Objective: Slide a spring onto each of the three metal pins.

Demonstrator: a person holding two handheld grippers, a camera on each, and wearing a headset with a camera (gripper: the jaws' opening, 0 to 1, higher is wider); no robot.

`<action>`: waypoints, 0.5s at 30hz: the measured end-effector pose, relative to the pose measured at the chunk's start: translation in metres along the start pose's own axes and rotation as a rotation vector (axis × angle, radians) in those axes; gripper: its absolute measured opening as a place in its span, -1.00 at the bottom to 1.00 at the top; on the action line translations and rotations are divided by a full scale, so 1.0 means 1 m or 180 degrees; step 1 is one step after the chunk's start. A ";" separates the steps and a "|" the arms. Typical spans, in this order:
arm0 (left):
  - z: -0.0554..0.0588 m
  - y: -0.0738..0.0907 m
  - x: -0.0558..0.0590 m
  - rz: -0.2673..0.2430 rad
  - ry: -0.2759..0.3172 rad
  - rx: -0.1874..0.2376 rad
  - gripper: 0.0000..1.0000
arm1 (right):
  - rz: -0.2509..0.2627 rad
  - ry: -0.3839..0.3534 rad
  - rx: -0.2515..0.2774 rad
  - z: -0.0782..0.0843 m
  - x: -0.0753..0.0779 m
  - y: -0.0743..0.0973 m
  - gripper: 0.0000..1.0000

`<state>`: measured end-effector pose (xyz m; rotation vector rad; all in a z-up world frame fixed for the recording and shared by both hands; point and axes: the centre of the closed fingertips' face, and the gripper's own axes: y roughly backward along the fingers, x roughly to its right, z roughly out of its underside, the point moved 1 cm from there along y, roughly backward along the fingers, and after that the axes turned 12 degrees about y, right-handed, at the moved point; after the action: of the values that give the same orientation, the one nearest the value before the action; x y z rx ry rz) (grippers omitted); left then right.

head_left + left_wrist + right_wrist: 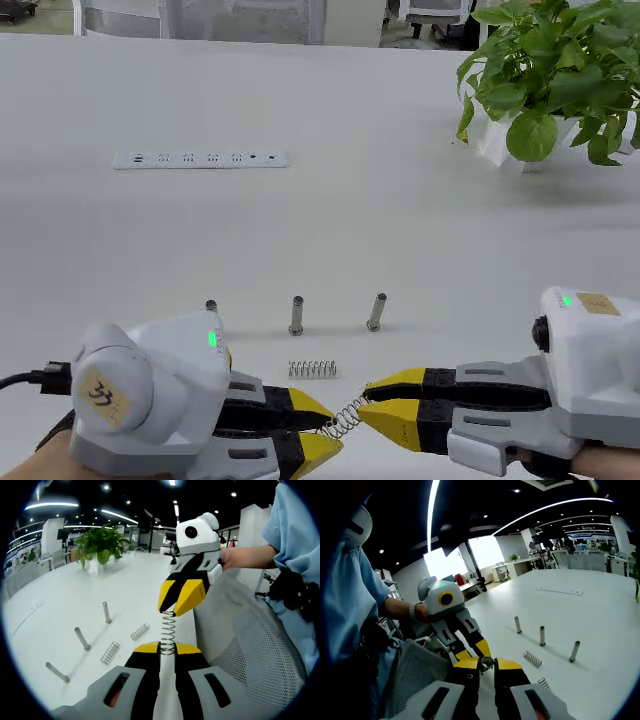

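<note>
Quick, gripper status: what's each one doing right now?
Left gripper: closed on one end of a spring.
Right gripper: closed on the other end of that spring.

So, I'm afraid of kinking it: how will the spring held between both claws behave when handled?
Probably soft and stretchy: the held spring, between left claw and right claw, shows wider-spaced coils than the loose spring. Likely light, being thin wire. Laid down, it may roll.

Left tongs (322,428) and right tongs (366,398) yellow-tipped black; silvery spring (345,418), 3 grey pins (296,315); green plant (550,70)
</note>
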<state>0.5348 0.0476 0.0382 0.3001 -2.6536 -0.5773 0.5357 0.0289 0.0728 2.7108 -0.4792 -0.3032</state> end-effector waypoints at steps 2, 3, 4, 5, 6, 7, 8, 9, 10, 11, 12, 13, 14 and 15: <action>0.000 -0.001 0.000 -0.0003 0.0012 -0.0007 -0.87 | -0.0001 0.0111 -0.0048 -0.001 -0.001 -0.001 -0.86; 0.000 -0.001 0.000 -0.0005 0.0014 -0.0010 -0.87 | -0.0002 0.0138 -0.0064 -0.002 -0.001 -0.001 -0.86; 0.001 -0.001 0.000 -0.0005 0.0020 -0.0016 -0.87 | -0.0004 0.0182 -0.0087 -0.002 -0.002 -0.002 -0.86; 0.001 -0.002 0.001 -0.0004 0.0027 -0.0018 -0.87 | -0.0009 0.0206 -0.0095 -0.003 -0.003 -0.002 -0.86; 0.001 -0.002 0.001 -0.0003 0.0033 -0.0020 -0.87 | -0.0016 0.0237 -0.0109 -0.004 -0.004 -0.003 -0.86; 0.001 -0.002 0.001 0.0000 0.0033 -0.0021 -0.87 | -0.0021 0.0266 -0.0115 -0.004 -0.004 -0.003 -0.86; 0.001 -0.002 0.002 0.0004 0.0032 -0.0022 -0.87 | -0.0023 0.0289 -0.0130 -0.004 -0.004 -0.003 -0.86; 0.001 -0.003 0.002 0.0001 0.0029 -0.0024 -0.88 | -0.0025 0.0315 -0.0141 -0.005 -0.005 -0.003 -0.86; 0.001 -0.003 0.002 0.0000 0.0029 -0.0024 -0.88 | -0.0024 0.0324 -0.0147 -0.004 -0.004 -0.003 -0.86; 0.001 -0.003 0.001 -0.0003 0.0037 -0.0027 -0.88 | -0.0023 0.0327 -0.0153 -0.004 -0.004 -0.003 -0.86; 0.002 -0.003 0.001 -0.0008 0.0044 -0.0027 -0.88 | -0.0021 0.0319 -0.0162 -0.003 -0.003 -0.003 -0.86; 0.002 -0.003 0.001 -0.0008 0.0047 -0.0026 -0.88 | -0.0022 0.0319 -0.0166 -0.002 -0.003 -0.003 -0.86; 0.003 -0.003 0.001 -0.0006 0.0053 -0.0029 -0.88 | -0.0026 0.0330 -0.0177 -0.001 -0.003 -0.003 -0.86; 0.003 -0.003 0.001 -0.0008 0.0053 -0.0032 -0.88 | -0.0029 0.0335 -0.0185 -0.001 -0.004 -0.003 -0.86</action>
<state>0.5327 0.0462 0.0348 0.3040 -2.6339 -0.5863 0.5334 0.0327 0.0728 2.6571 -0.4216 -0.1730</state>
